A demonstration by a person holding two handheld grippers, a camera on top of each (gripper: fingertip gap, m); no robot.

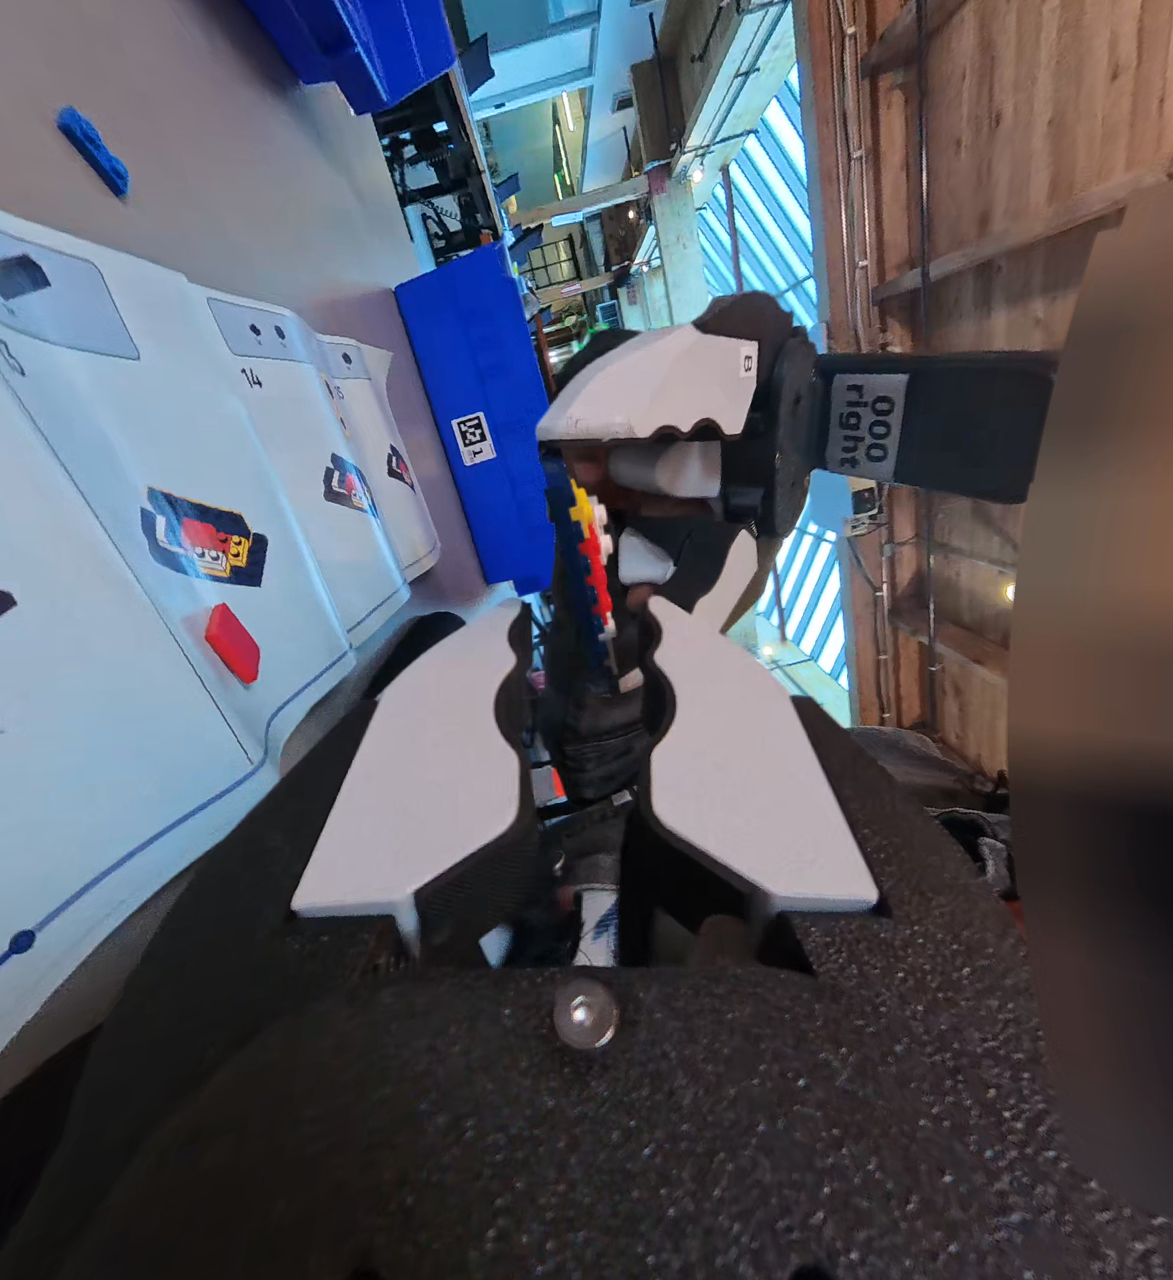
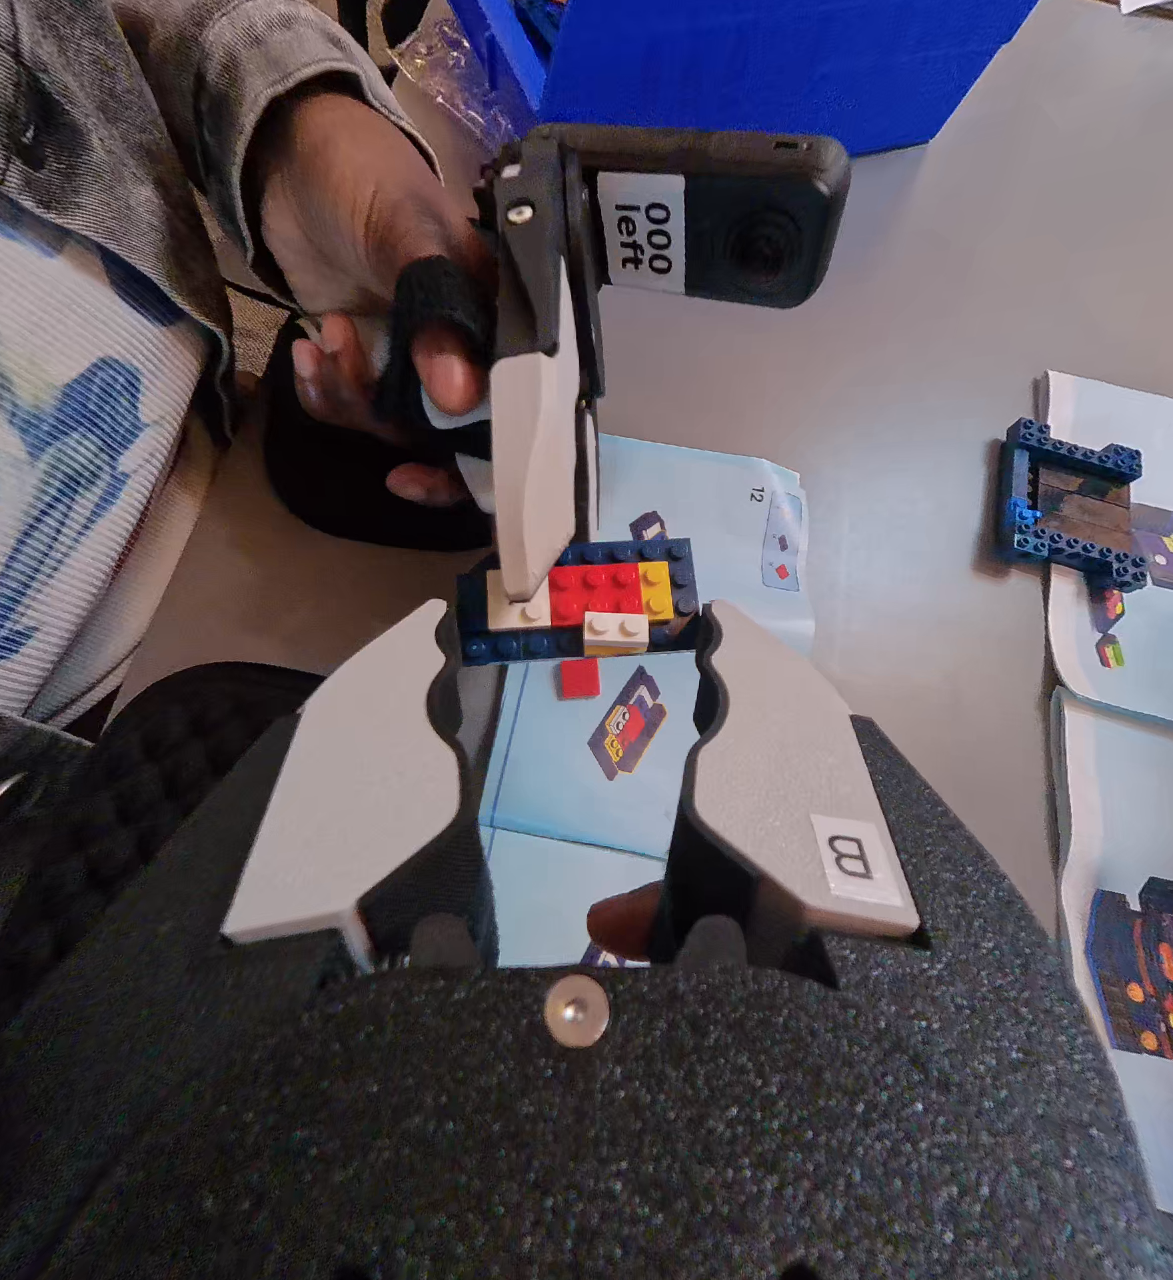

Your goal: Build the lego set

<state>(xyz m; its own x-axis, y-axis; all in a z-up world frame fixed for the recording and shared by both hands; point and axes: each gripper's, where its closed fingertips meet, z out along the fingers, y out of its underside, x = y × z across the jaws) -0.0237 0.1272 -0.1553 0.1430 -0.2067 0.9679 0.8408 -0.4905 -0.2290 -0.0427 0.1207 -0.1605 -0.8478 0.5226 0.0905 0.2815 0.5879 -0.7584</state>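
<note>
The brick assembly (image 2: 580,602) — a dark blue plate carrying red, yellow and white bricks — is held up above the open instruction booklet (image 2: 708,526) on the worktop (image 2: 916,291). The right hand-held gripper (image 2: 577,627) holds the plate by its two ends, its fingers set wide. The left hand-held gripper (image 1: 587,647), narrowed, has the plate edge-on between its fingers (image 1: 431,748); whether they press it I cannot tell. A loose red tile (image 2: 578,677) lies on the booklet just below the assembly, and a blue bin (image 2: 743,62) stands beyond.
</note>
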